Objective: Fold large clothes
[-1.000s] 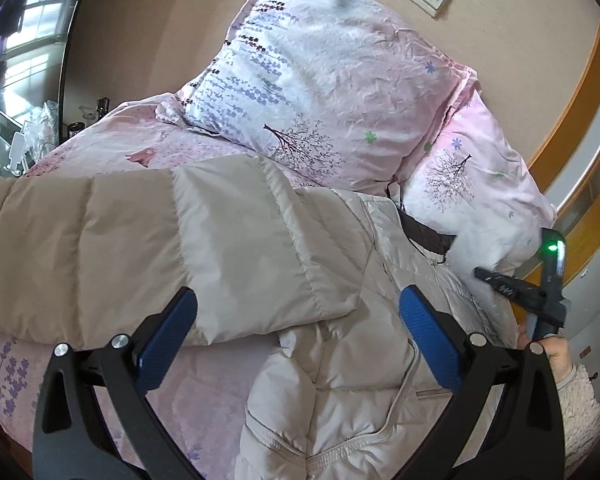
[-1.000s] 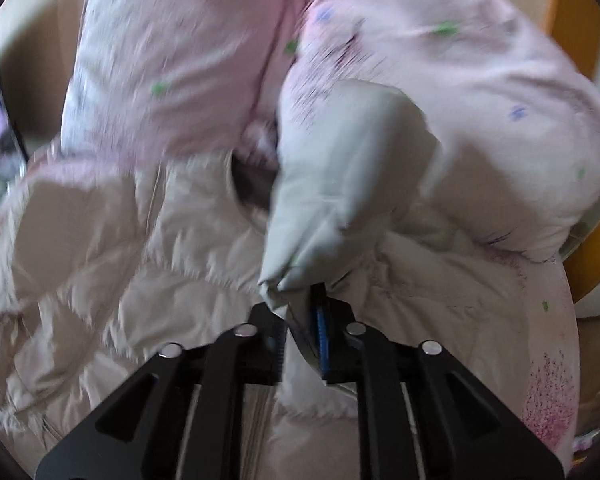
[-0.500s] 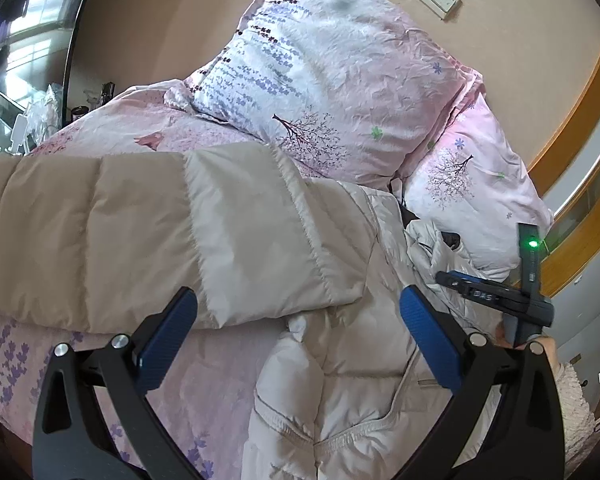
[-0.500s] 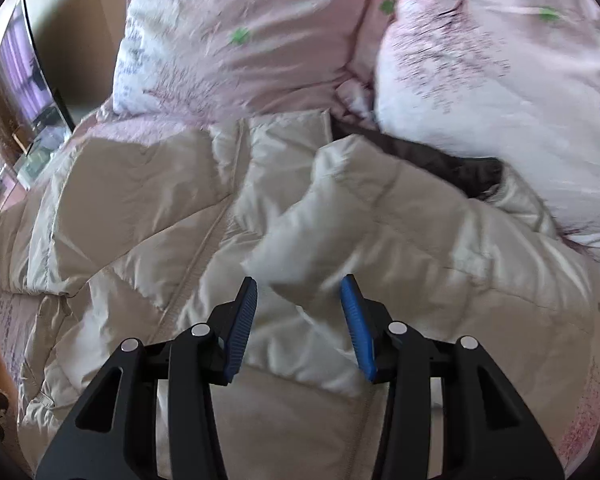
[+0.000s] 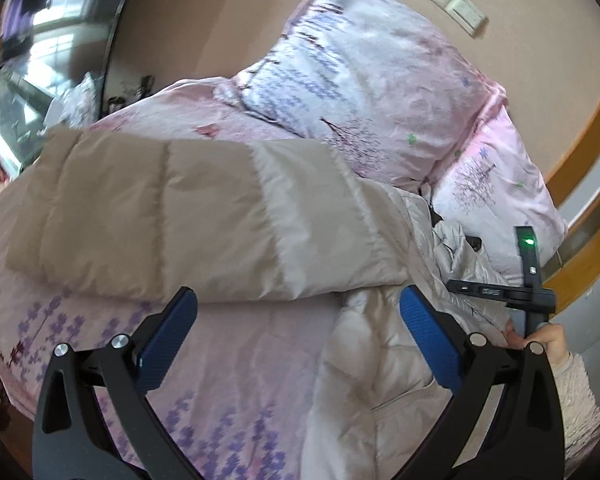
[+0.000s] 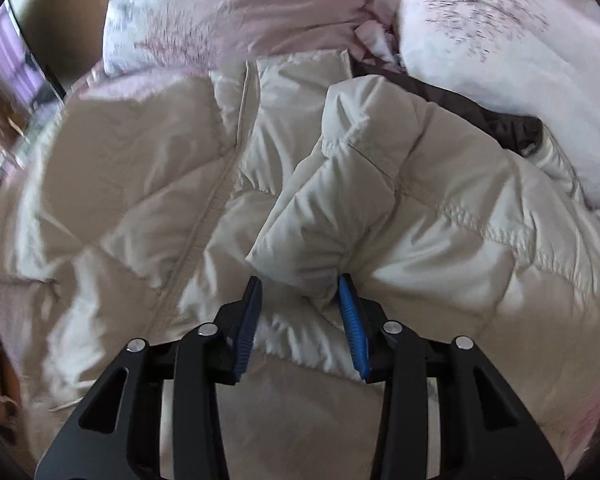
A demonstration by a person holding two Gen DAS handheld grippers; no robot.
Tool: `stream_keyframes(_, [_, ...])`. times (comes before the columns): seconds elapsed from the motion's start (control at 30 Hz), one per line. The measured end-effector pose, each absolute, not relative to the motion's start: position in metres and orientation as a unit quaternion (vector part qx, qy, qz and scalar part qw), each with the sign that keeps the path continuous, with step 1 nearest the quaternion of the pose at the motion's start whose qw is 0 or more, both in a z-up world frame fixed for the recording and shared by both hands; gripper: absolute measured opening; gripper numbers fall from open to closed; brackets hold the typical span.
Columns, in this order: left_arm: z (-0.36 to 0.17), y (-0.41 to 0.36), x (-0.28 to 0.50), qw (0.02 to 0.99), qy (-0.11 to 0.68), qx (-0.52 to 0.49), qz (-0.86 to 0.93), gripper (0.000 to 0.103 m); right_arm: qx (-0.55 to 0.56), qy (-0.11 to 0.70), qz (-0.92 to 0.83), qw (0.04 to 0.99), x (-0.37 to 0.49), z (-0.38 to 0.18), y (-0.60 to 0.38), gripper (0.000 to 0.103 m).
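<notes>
Released a second ago, the sleeve (image 6: 316,216) lies on the jacket (image 6: 132,184); right tongs (image 6: 298,320) and left tongs (image 5: 296,328) gape, seemingly empty.

left tool (image 5: 296,320) spread wide | right tool (image 6: 298,306) parted

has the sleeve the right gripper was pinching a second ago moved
Yes. The sleeve has dropped out of the right gripper, now open, and lies folded across the jacket, below the pillows.
</notes>
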State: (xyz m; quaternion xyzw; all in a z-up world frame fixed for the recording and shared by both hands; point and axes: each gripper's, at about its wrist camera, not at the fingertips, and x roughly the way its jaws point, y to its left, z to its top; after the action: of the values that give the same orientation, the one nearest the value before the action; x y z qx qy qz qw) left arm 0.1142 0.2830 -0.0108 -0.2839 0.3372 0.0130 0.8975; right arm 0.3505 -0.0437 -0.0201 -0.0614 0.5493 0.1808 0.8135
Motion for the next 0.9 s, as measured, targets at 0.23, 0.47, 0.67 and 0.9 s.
stream_keyframes(0.23, [-0.042,0.311,0.095,0.853,0.393,-0.341,0.040,0.101,-0.001,0.509,0.218,0.833,0.318,0.020,-0.067,0.071])
stream_keyframes(0.47, [-0.059,0.345,0.081,0.823,0.363,-0.428,0.087,0.101,0.063,0.498,0.240,0.831,0.291,0.042,-0.093,0.082])
stream_keyframes(0.67, [-0.064,0.379,0.070,0.801,0.314,-0.492,0.135,0.095,0.109,0.478,0.253,0.834,0.275,0.058,-0.113,0.082])
stream_keyframes(0.9, [-0.079,0.409,0.065,0.760,0.271,-0.570,0.156,0.052,0.126,0.469,0.257,0.835,0.263,0.064,-0.131,0.082])
